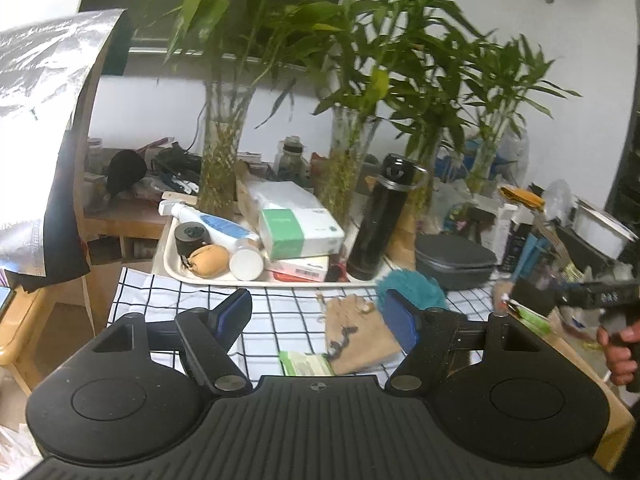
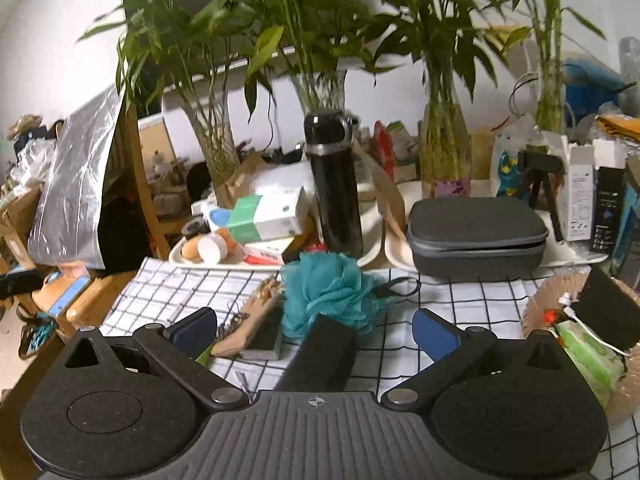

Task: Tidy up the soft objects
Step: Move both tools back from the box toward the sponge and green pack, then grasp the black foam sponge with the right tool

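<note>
A teal mesh bath pouf [image 2: 328, 292] lies on the checked cloth [image 2: 472, 304], just ahead of my right gripper [image 2: 316, 332]. That gripper is open. A black soft block [image 2: 324, 356] lies on the cloth between its fingers, and neither pad touches it. A tan fabric pouch [image 2: 256, 320] rests to the left of the pouf. In the left wrist view my left gripper [image 1: 320, 320] is open and holds nothing. The tan pouch [image 1: 356, 336] lies on the cloth beyond it, and the pouf [image 1: 412, 284] peeks over the right finger. A green packet [image 1: 304, 362] sits near the camera.
A white tray [image 1: 168, 264] of boxes and bottles, a black flask [image 2: 334, 184], a grey zip case [image 2: 476, 236] and glass vases of bamboo [image 2: 444, 148] line the back. A woven basket [image 2: 536, 308] with a black sponge sits at the right. A person's hand [image 1: 618, 350] shows at the right edge.
</note>
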Demonstrator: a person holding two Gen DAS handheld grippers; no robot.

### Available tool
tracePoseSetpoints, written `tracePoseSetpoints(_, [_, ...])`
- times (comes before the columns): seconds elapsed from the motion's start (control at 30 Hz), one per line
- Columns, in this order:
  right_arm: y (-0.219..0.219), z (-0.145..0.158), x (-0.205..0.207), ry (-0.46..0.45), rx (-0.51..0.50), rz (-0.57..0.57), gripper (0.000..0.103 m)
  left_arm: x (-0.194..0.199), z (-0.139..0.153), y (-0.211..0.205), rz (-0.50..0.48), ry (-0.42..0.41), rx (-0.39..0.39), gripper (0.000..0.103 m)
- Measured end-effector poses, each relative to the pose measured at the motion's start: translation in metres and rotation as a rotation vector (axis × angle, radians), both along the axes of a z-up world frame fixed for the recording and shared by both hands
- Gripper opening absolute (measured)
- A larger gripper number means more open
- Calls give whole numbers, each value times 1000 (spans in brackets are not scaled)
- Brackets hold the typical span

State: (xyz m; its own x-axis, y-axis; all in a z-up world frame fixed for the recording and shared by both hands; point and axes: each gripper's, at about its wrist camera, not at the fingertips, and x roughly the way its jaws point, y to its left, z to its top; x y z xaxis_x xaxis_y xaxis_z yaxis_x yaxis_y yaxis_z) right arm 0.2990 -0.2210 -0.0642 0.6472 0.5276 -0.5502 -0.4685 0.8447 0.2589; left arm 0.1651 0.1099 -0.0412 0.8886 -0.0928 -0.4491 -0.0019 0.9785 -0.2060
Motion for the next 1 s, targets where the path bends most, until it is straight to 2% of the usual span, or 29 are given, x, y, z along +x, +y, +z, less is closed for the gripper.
tracePoseSetpoints(0.3, [-1, -24, 35, 127, 34, 7, 103, 39, -34, 22, 62, 44, -32, 72])
tracePoseSetpoints(0.47, [5, -42, 60, 216, 25, 24, 103, 43, -55, 24, 97, 85, 17, 72])
tracePoseSetpoints(0.53, [9, -49, 68, 252, 29, 44, 103, 45, -61, 25, 109, 115, 12, 72])
tracePoseSetpoints(0.63, [17, -61, 79, 326, 37, 80, 103, 50, -68, 29, 80, 137, -27, 71])
tracePoseSetpoints(0.8, [40, -83, 92, 438, -24, 146, 93, 58, -75, 25, 29, 157, 2, 71])
tracePoseSetpoints(1.0, [65, -100, 100, 511, -130, 201, 88, 74, -91, 33, -3, 231, -120, 71])
